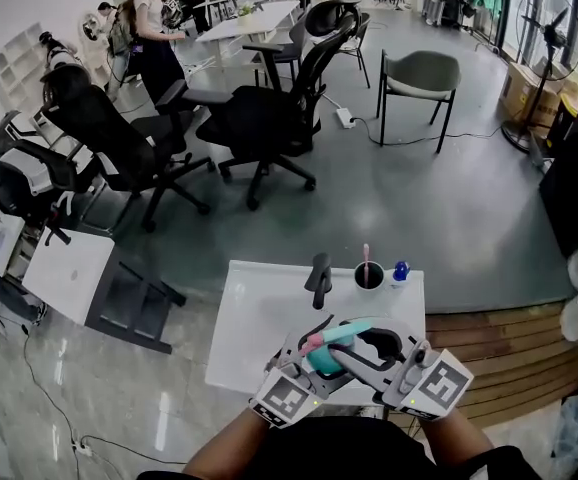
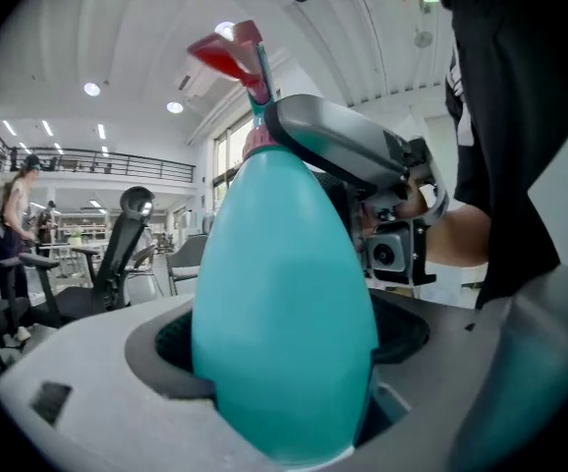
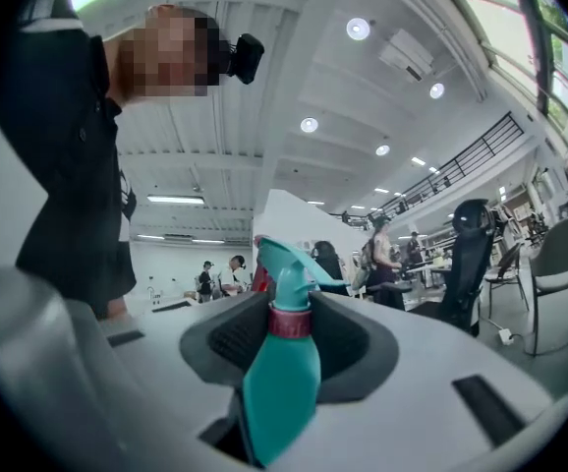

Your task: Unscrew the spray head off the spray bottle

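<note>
Right gripper [image 3: 289, 334] pinches the pink collar [image 3: 290, 322], left gripper [image 2: 284, 367] clamps the teal spray bottle [image 2: 284, 313] at six o'clock below; spray head [image 3: 286, 264] still seated, unscrewing apparently unfinished.

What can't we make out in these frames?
- Whether the jaws of the right gripper press the collar: right gripper view, the bottle covers the contact.
- What the blue item by the cup is: head view, too small.
- What the black fixture is: head view, too small.
</note>
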The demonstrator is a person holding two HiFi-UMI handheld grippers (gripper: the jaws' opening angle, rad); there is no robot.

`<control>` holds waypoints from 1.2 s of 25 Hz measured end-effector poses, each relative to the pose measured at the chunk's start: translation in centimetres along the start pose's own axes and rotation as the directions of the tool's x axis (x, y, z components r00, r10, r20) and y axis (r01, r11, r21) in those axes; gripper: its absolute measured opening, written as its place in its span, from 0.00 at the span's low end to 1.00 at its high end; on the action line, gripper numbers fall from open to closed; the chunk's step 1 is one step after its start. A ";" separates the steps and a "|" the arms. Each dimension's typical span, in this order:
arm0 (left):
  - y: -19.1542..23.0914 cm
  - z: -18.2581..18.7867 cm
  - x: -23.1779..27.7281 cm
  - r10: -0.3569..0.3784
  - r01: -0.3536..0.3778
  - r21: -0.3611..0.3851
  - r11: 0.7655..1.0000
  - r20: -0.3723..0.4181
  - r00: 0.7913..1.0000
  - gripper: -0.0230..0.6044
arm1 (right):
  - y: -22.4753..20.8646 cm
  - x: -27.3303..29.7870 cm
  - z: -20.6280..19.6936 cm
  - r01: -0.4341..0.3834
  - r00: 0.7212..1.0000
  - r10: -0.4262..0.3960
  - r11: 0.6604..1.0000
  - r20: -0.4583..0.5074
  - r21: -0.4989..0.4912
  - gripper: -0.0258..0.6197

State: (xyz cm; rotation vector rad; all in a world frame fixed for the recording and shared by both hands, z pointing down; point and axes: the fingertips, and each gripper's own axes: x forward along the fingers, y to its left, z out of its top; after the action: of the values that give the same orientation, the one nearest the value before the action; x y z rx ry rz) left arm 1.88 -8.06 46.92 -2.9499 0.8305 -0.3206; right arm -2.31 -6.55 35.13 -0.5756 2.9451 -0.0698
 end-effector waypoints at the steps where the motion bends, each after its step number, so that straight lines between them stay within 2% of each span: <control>1: -0.7 0.3 -0.2 -0.056 0.056 0.000 0.998 0.019 0.998 0.75 | 0.6 -0.1 0.2 -0.035 0.999 0.035 0.999 -0.007 0.010 0.26; 4: -2.8 1.8 -0.9 -0.219 0.220 -0.005 0.975 0.089 0.972 0.75 | 2.2 -0.7 0.5 -0.156 0.988 0.156 0.988 -0.008 0.008 0.26; 8: -5.4 3.2 -2.3 -0.388 0.391 0.012 0.920 0.157 0.908 0.75 | 4.3 -1.6 0.8 -0.304 0.953 0.304 0.953 0.001 0.006 0.26; 11: -6.5 3.8 -2.8 -0.462 0.471 -0.007 0.882 0.184 0.868 0.75 | 4.9 -1.8 1.4 -0.378 0.926 0.377 0.926 0.020 0.026 0.26; 13: -6.4 4.1 -2.8 -0.461 0.474 -0.027 0.880 0.193 0.866 0.75 | 4.8 -1.7 1.9 -0.381 0.924 0.380 0.924 0.038 0.034 0.26; 15: -5.6 4.1 -2.5 -0.413 0.430 -0.054 0.901 0.196 0.890 0.75 | 4.2 -1.4 1.8 -0.332 0.943 0.331 0.943 0.046 0.028 0.26; 17: -4.4 3.8 -2.2 -0.340 0.356 -0.062 0.932 0.183 0.922 0.75 | 3.3 -1.1 1.4 -0.258 0.966 0.257 0.966 0.044 0.030 0.30; 19: -2.8 3.2 -1.7 -0.248 0.257 -0.046 0.965 0.143 0.958 0.75 | 2.1 -0.9 1.0 -0.179 0.983 0.177 0.983 0.048 0.030 0.38; 21: -1.1 2.1 -1.1 -0.140 0.142 -0.013 0.990 0.087 0.986 0.75 | 0.8 -1.1 1.0 -0.102 0.992 0.100 0.995 0.082 0.012 0.40; 23: 0.5 1.0 -0.8 -0.046 0.045 0.019 0.999 0.047 0.998 0.75 | -0.3 -1.3 1.2 -0.038 0.992 0.039 0.999 0.121 -0.010 0.40; 25: 1.4 0.7 -0.7 0.019 -0.019 0.010 1.000 0.033 0.999 0.75 | -0.9 -1.4 0.9 0.006 0.993 -0.002 1.000 0.117 -0.028 0.40; 28: 1.8 0.7 -0.5 0.073 -0.073 -0.021 0.997 0.016 0.997 0.75 | -0.6 -1.0 0.2 0.020 0.998 -0.020 1.000 0.057 -0.008 0.37; 30: 1.9 0.2 -0.4 0.090 -0.090 -0.016 0.996 0.001 0.996 0.75 | -0.7 -0.8 0.1 0.031 0.998 -0.030 0.999 0.058 -0.015 0.35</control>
State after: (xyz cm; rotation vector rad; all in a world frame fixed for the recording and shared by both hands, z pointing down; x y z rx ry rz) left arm 0.68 -9.46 46.40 -2.9157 0.9666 -0.3069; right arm -1.32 -6.85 35.14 -0.6138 2.8840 -0.0323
